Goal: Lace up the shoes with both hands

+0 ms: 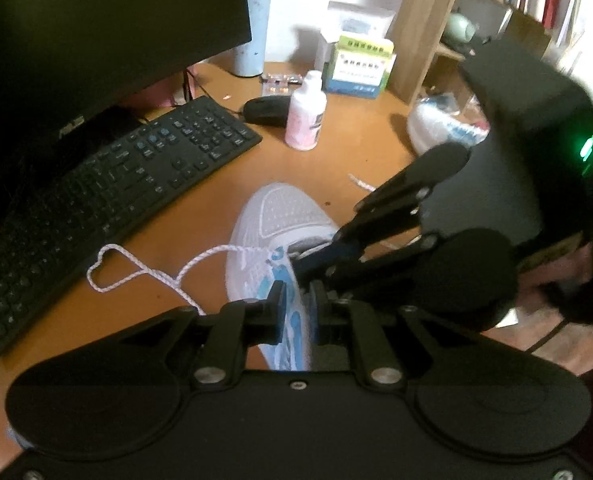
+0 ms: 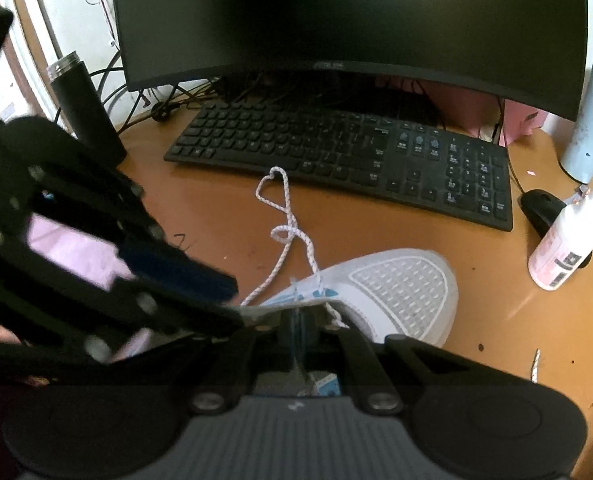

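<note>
An orange-brown wooden desk (image 1: 348, 148) stands against a white wall (image 1: 292, 8). A dark, switched-off monitor (image 2: 348, 12) sits at its back, a black keyboard (image 2: 336, 152) in front of it. To one side rises a wooden bookshelf (image 1: 424, 28) with books. Cables (image 2: 112, 84) trail down the wall behind the monitor. The light is soft and dim.

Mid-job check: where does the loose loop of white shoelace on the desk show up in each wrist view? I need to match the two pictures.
Left wrist view: the lace loop lies left of centre on the desk, between the keyboard and the white shoe.
Right wrist view: the lace loop sits centre, just below the keyboard, above the white shoe.
Shared landmark: the pink bottle, right of the loop in both.
</note>
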